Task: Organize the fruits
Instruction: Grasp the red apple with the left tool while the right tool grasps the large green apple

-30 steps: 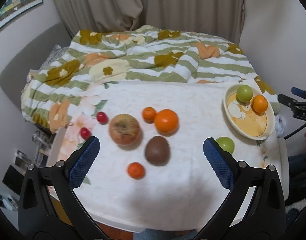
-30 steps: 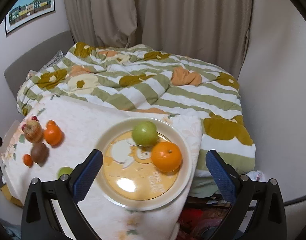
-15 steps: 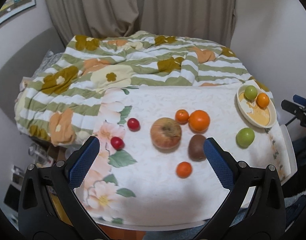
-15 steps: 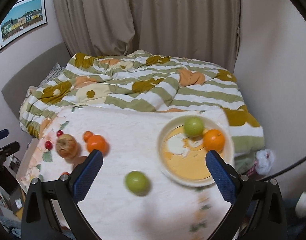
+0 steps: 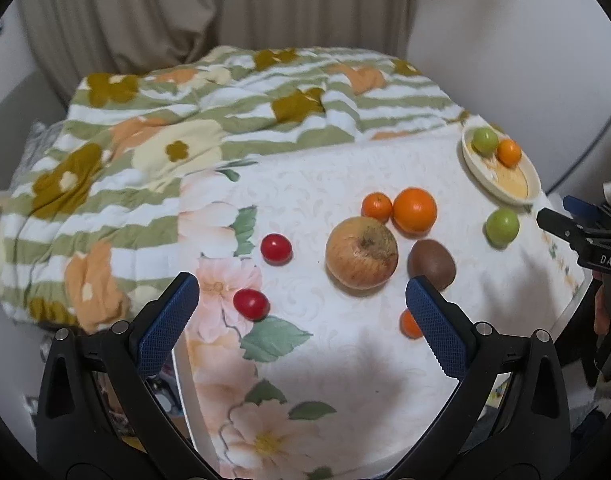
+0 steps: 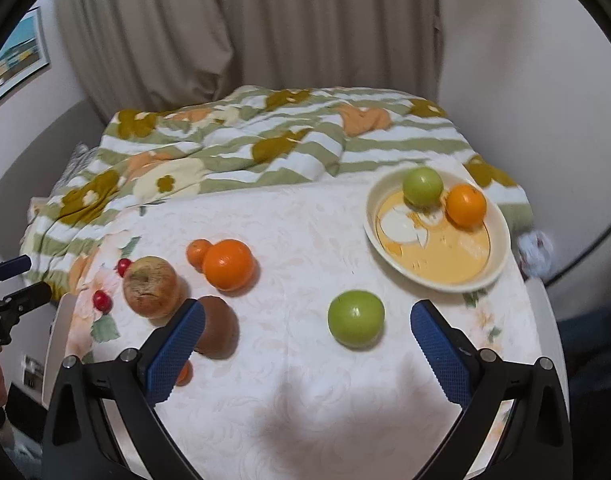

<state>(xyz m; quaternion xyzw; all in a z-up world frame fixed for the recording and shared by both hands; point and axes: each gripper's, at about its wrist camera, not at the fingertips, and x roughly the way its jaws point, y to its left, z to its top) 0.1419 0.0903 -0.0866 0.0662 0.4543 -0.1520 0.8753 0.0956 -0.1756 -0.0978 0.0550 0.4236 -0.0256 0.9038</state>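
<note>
Fruit lies scattered on the surface point(image 6: 305, 420) in front of you, ten pieces in all. Take the plate point(image 6: 501, 256) as your landmark: it is cream with a yellow picture, near the far right corner. On it sit two pieces, touching, one green fruit point(image 6: 422, 186) and one orange point(image 6: 465, 205).

Just in front of the plate, off it, lies a second green fruit point(image 6: 356, 319). Well to the plate's left is a cluster: one big orange point(image 6: 228, 265) touching one small mandarin point(image 6: 198, 251), one large mottled apple point(image 6: 150, 292), and one brown kiwi point(image 5: 431, 264). Nearer you than the kiwi is another small mandarin point(image 5: 409, 325), partly hidden. Farthest left of the plate lie two small red fruits point(image 5: 276, 249) point(image 5: 250, 304).

Your left gripper point(image 5: 301, 324) and right gripper point(image 6: 307, 348) both hover above the near edge, jaws wide apart, gripping nothing.

A white embossed cloth with peach flowers covers the surface. Behind it is a bed point(image 6: 233, 148) with a green-striped floral quilt, then beige curtains point(image 6: 245, 28), white walls, and a framed picture point(image 6: 17, 56) at left.
</note>
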